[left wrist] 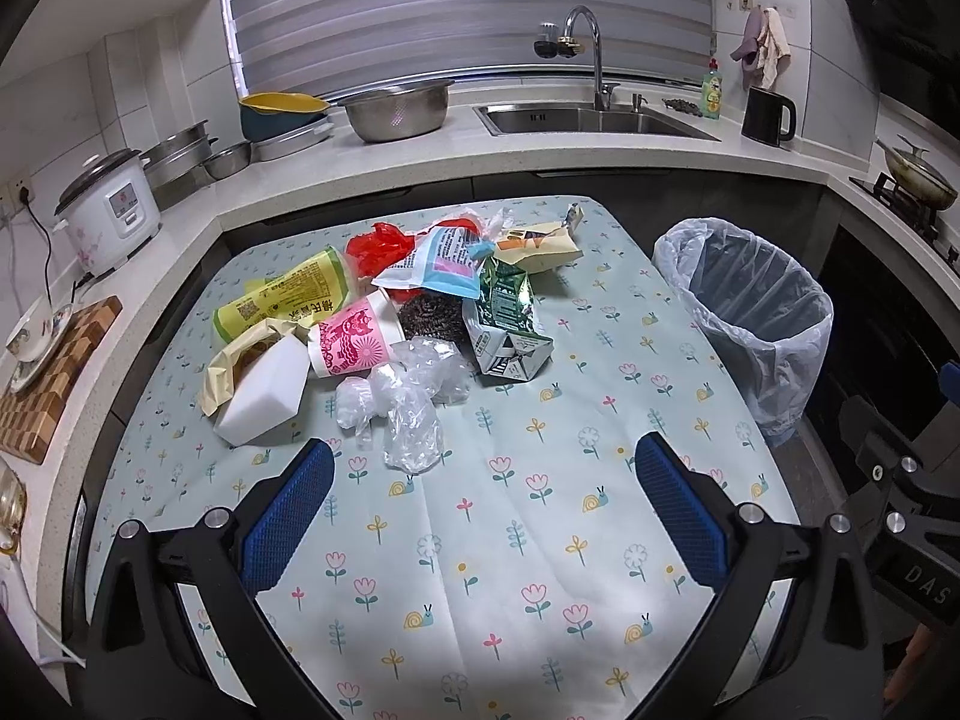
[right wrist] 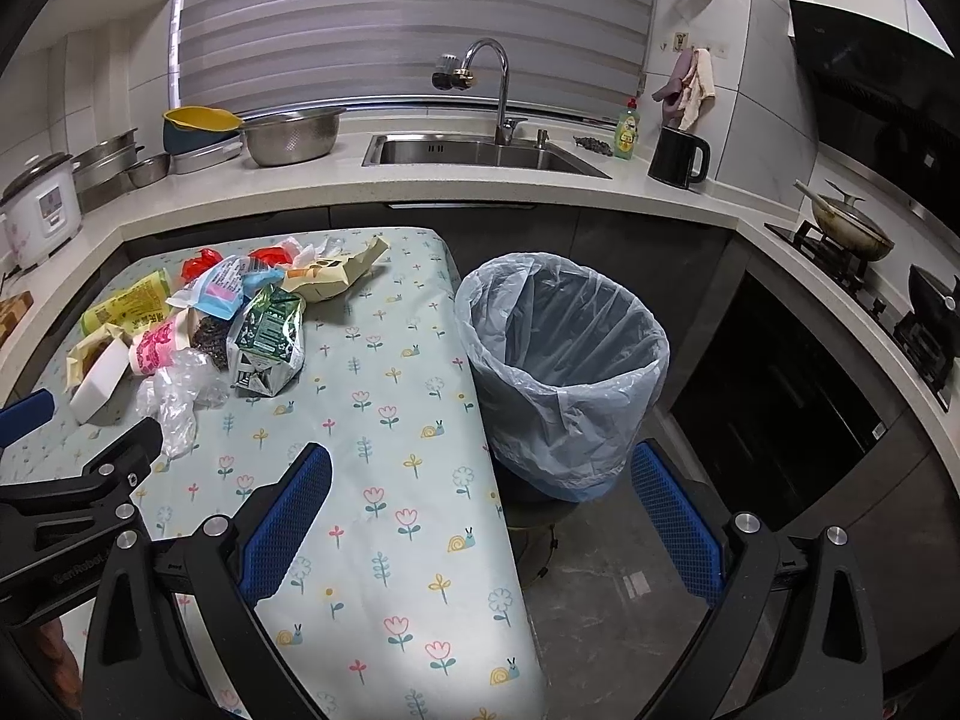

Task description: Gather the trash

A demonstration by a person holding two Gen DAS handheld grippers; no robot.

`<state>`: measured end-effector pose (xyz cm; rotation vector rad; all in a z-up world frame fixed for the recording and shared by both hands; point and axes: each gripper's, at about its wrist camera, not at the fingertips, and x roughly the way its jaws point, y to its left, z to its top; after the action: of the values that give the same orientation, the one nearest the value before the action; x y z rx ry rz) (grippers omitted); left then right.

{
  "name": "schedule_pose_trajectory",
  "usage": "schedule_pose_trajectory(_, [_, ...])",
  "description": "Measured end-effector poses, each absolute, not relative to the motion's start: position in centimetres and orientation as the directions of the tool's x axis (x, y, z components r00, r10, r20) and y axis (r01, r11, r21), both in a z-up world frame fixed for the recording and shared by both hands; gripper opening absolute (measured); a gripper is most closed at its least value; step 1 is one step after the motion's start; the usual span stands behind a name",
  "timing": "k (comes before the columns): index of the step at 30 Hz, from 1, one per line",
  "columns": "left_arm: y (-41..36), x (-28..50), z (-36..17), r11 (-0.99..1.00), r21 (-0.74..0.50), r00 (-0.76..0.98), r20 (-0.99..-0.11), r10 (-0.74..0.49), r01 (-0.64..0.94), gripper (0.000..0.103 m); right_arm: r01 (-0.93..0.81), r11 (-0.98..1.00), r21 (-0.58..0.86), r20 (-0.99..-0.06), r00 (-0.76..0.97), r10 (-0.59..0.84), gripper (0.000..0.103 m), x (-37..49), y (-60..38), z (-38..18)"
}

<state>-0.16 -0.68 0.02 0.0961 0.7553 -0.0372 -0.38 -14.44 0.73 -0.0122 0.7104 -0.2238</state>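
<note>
Both tongs wide, empty, left tongs (left wrist: 485,504), right tongs (right wrist: 480,504), rubbish pile's (left wrist: 384,312) labels unreadable, perhaps Chinese, lined bin (right wrist: 564,372) nearby.

My left gripper (left wrist: 483,516) hangs over the table (left wrist: 480,540), jaws spread wide with only bare flowered cloth between them. Just beyond my jaws lies crumpled clear plastic (left wrist: 408,414), nearer the left one. Past it sits the heap: a white sponge block (left wrist: 264,390), a pink paper cup (left wrist: 354,333), a steel scourer (left wrist: 432,315) and a green carton (left wrist: 507,324). Off beyond my right jaw, beside the table edge, stands the lined bin (left wrist: 756,312).
</note>
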Motion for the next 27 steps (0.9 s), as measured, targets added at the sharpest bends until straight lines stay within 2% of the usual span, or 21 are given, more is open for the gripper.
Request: schedule_pose_trajectory(27, [-0.19, -0.31, -0.07, 0.995, 0.075, 0.724, -0.689, 0.007, 0.061, 0.096, 0.19, 0.978, -0.089, -0.65, 0.733, -0.201, 0.096, -0.36, -14.18, 0.89])
